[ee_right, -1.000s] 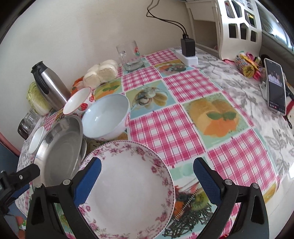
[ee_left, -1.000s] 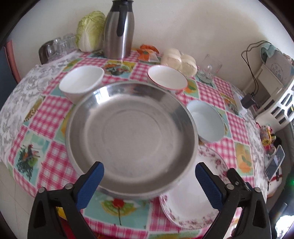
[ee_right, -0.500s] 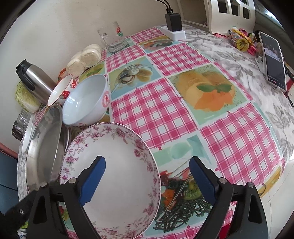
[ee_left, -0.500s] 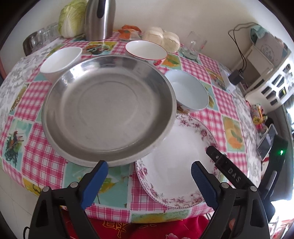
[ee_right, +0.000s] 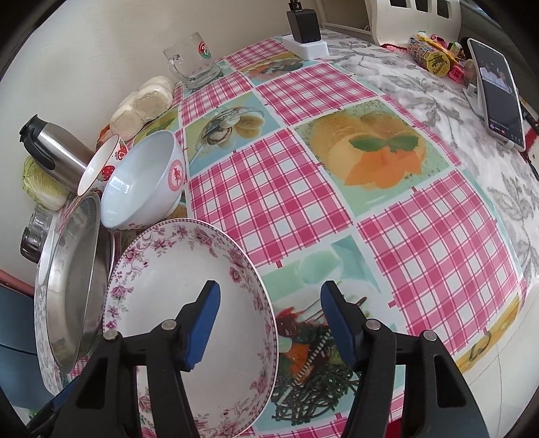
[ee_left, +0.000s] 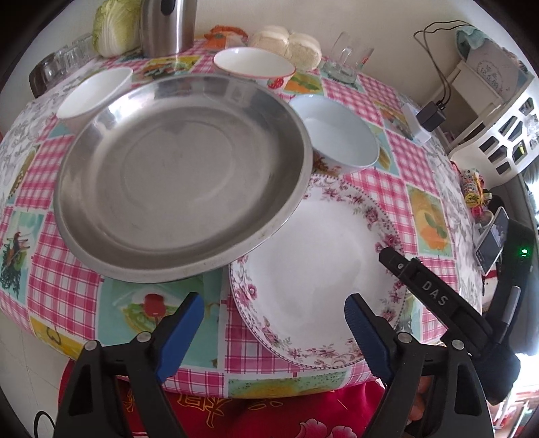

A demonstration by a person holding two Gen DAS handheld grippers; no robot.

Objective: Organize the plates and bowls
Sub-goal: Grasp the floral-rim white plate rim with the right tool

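Note:
A floral-rimmed white plate (ee_left: 320, 256) (ee_right: 188, 296) lies at the table's near edge. A large steel plate (ee_left: 182, 175) (ee_right: 74, 296) overlaps its far-left rim. Behind them stand a pale blue bowl (ee_left: 337, 134) (ee_right: 141, 188), a strawberry bowl (ee_left: 252, 64) and a white bowl (ee_left: 94, 91). My left gripper (ee_left: 273, 323) hovers over the floral plate's near-left rim, jaws closing, pads clear of it. My right gripper (ee_right: 269, 320) straddles the plate's right rim, one finger over the inside, one outside. Its jaws are closing and do not press on the rim. Its black finger (ee_left: 421, 286) shows in the left wrist view.
At the back stand a steel thermos (ee_left: 168, 27), a cabbage (ee_left: 114, 27), buns (ee_left: 289, 43) and a glass mug (ee_left: 347, 57). A phone (ee_right: 498, 97) and a charger (ee_right: 305, 30) sit to the right. The table edge (ee_left: 235, 380) is close below the grippers.
The left gripper moved right, from the steel plate toward the floral plate, and lower. The right gripper sank onto the plate's rim. Both jaws narrowed, the right one more.

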